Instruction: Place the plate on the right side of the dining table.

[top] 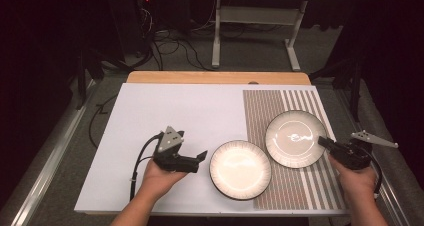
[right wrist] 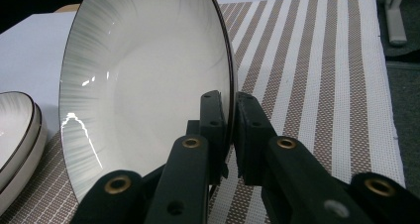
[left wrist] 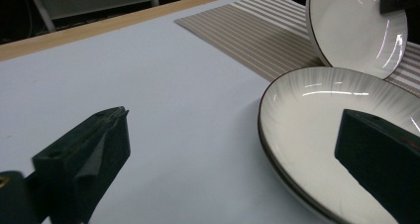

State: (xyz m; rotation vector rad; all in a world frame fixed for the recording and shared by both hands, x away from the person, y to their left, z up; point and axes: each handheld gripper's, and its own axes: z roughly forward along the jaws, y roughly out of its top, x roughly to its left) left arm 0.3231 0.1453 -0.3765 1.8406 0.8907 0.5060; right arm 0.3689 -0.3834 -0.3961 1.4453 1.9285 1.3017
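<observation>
Two round, glossy cream plates with dark rims and fine radial grey streaks. Tilted plate (right wrist: 148, 85) pinched at its rim between the pressed-together jaws of the right gripper (right wrist: 230, 135), standing almost on edge, face turned to the left of those jaws, above a woven striped placemat (right wrist: 317, 85). Flat plate (left wrist: 322, 135) lying face up on the matte white table cover (left wrist: 148, 75), just beside the right-hand jaw of the left gripper (left wrist: 233, 149); jaws spread wide, nothing between.
</observation>
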